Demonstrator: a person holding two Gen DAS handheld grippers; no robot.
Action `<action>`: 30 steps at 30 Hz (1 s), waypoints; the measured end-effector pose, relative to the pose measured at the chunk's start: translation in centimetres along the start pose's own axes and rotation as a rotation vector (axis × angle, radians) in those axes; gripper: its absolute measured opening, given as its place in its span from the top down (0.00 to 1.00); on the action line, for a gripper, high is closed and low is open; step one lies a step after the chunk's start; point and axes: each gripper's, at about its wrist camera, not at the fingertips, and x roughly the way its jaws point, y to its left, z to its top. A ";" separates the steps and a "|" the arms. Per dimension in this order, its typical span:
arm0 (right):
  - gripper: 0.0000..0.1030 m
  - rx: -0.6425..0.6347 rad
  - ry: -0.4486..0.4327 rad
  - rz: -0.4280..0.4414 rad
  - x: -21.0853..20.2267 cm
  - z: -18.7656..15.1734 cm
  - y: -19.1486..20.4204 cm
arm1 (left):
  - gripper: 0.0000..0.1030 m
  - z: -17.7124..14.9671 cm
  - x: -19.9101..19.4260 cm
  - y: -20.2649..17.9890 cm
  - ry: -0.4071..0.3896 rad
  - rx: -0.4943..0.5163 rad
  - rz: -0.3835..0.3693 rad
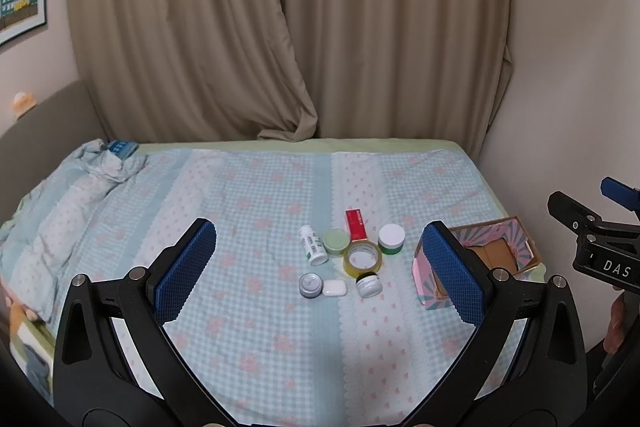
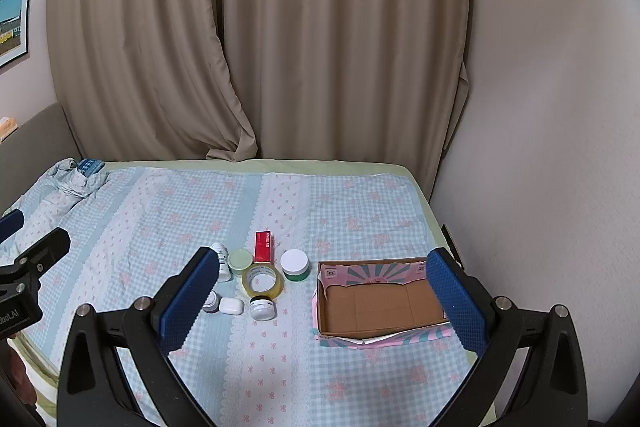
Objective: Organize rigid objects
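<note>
Right wrist view: both grippers (image 2: pixel 320 303) gape empty; tape roll (image 2: pixel 262 281), rigid and light, best gripped across its rim.

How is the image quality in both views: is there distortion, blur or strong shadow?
Left wrist view: fisheye bending curves the curtain and bed edges, corners are black, light is soft, tape roll sharp. Right wrist view: same distortion, cardboard box clear, only faint shadows on the bedsheet.

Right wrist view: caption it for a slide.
Open right gripper above a bed, small containers beside an empty cardboard box.
</note>
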 end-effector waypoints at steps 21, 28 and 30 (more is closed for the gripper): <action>0.00 0.007 -0.008 0.008 0.5 0.4 -0.4 | 0.01 -0.3 -0.1 -0.2 -0.004 -0.004 -0.001; 0.00 0.007 -0.007 0.008 0.7 0.3 -0.3 | 0.01 -0.5 -0.2 -0.1 -0.004 -0.006 -0.001; 0.00 0.008 -0.010 0.007 0.4 0.1 -0.2 | 0.01 -0.5 -0.1 -0.1 -0.003 -0.006 -0.001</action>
